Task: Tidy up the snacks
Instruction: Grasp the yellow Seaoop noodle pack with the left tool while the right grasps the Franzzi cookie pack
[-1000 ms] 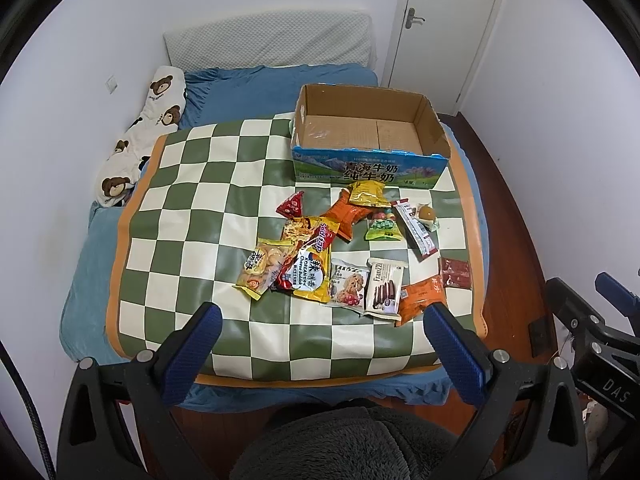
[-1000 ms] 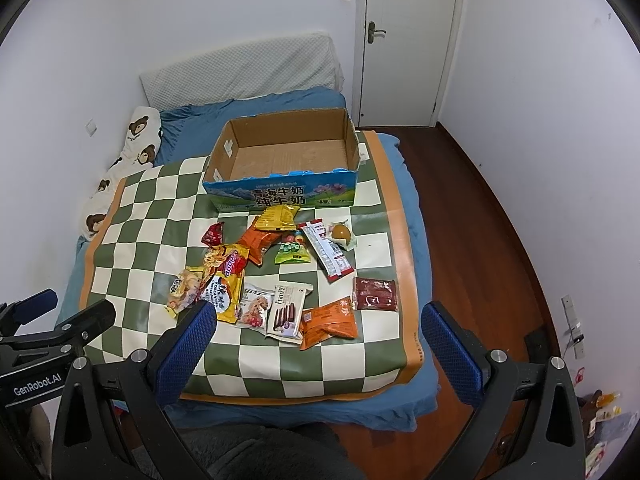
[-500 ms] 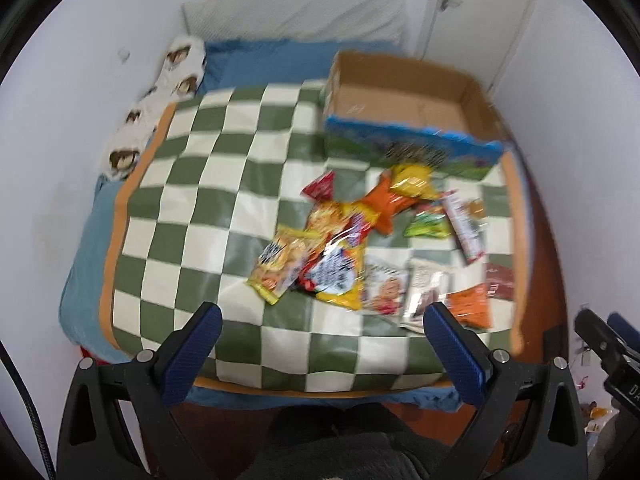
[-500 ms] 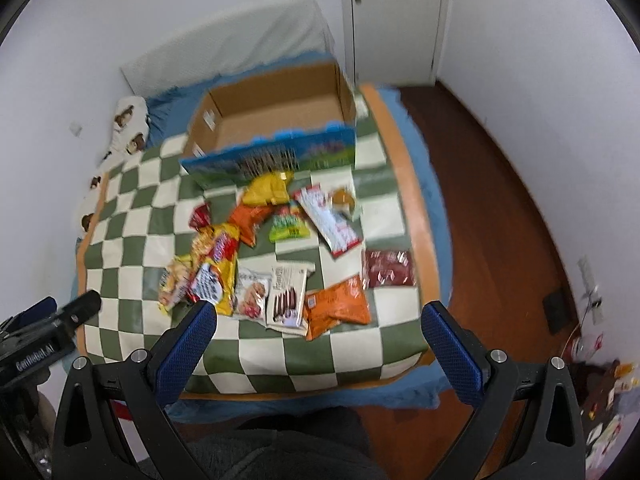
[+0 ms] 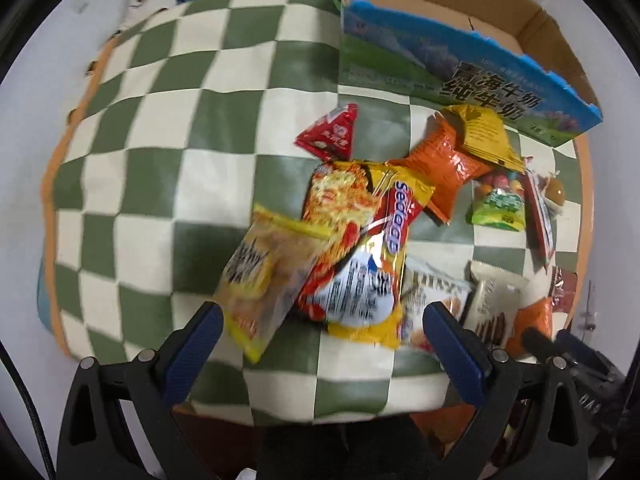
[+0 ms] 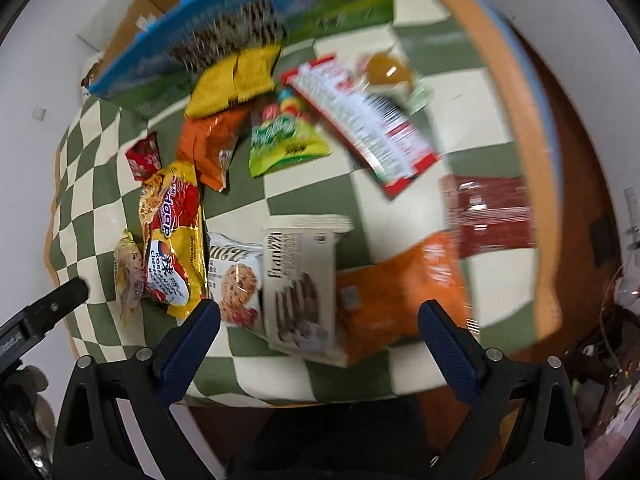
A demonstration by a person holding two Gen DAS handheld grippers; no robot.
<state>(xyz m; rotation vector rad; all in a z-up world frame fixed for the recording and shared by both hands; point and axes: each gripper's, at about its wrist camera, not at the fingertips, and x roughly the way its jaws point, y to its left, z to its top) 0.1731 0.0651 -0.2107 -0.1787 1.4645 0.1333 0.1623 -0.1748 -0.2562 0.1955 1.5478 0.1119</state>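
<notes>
Several snack packs lie in a heap on the green-and-white checked mat (image 5: 168,152). My left gripper (image 5: 320,344) is open and empty, just above the near end of a pale yellow pack (image 5: 264,276) and a red-and-yellow noodle pack (image 5: 360,248). My right gripper (image 6: 320,340) is open and empty, over a white Franzzi biscuit pack (image 6: 300,284), with a cookie pack (image 6: 236,280) to its left and an orange pack (image 6: 396,292) to its right. The open cardboard box (image 5: 460,64) stands behind the heap, also in the right wrist view (image 6: 224,36).
The mat's orange border (image 6: 524,152) and the bed edge run along the right, with wooden floor (image 6: 580,184) beyond. A white wall is on the left. The other gripper's black body (image 6: 36,320) shows at the left in the right wrist view.
Both grippers have moved forward and down towards the snack heap, which now fills both views. Both stay open. No snack has moved.
</notes>
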